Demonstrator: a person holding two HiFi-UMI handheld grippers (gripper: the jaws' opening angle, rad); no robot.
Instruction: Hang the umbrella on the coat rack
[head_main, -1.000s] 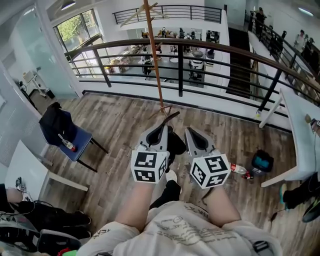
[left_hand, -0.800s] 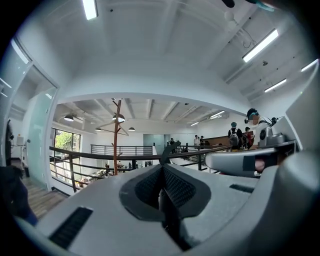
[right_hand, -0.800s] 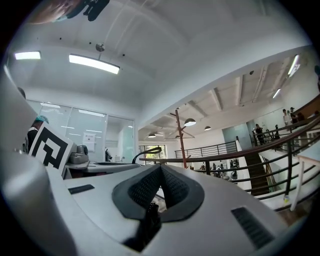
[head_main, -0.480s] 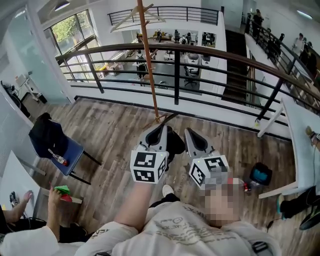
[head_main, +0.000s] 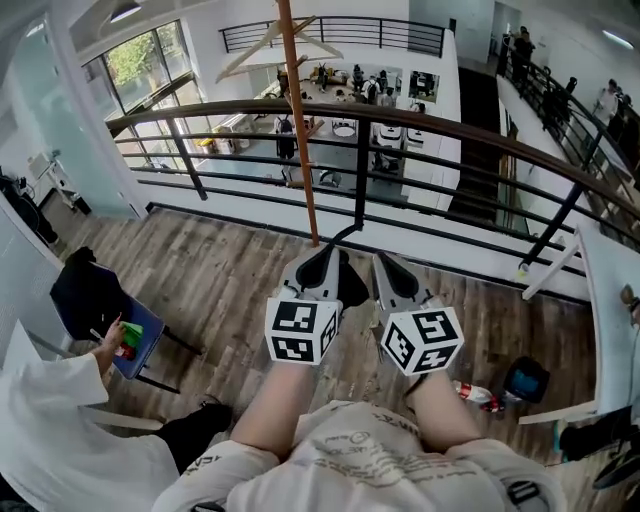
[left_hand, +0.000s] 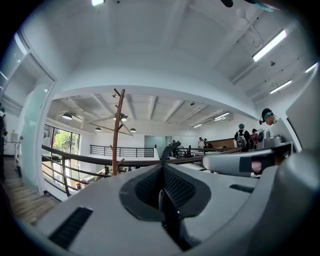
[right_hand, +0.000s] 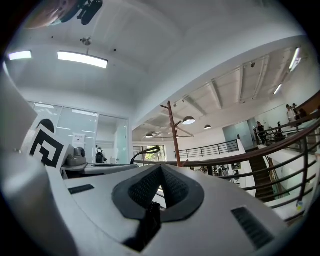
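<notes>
I hold a black folded umbrella (head_main: 352, 285) between both grippers over the wooden floor. Its curved handle (head_main: 338, 236) pokes forward to the foot of the brown coat rack pole (head_main: 300, 130), whose pegs (head_main: 285, 40) branch out high up. My left gripper (head_main: 322, 262) is shut on the umbrella; in the left gripper view the dark shaft (left_hand: 165, 200) sits between the jaws and the coat rack (left_hand: 116, 135) stands ahead on the left. My right gripper (head_main: 385, 268) is shut on the umbrella's dark body (right_hand: 150, 220). The right gripper view shows the hook handle (right_hand: 145, 150) and the coat rack (right_hand: 172, 132).
A dark railing (head_main: 450, 120) runs right behind the rack above a drop to a lower floor. At the left stands a blue chair (head_main: 135, 340) with a dark jacket (head_main: 80, 290), and a person in white (head_main: 60, 430) reaches toward it. A bottle (head_main: 478, 395), a teal bag (head_main: 525, 380) and a white table (head_main: 610, 290) are at the right.
Both grippers have stayed together with the umbrella in front of the pole. A person in white has come in at the lower left and reached to the chair.
</notes>
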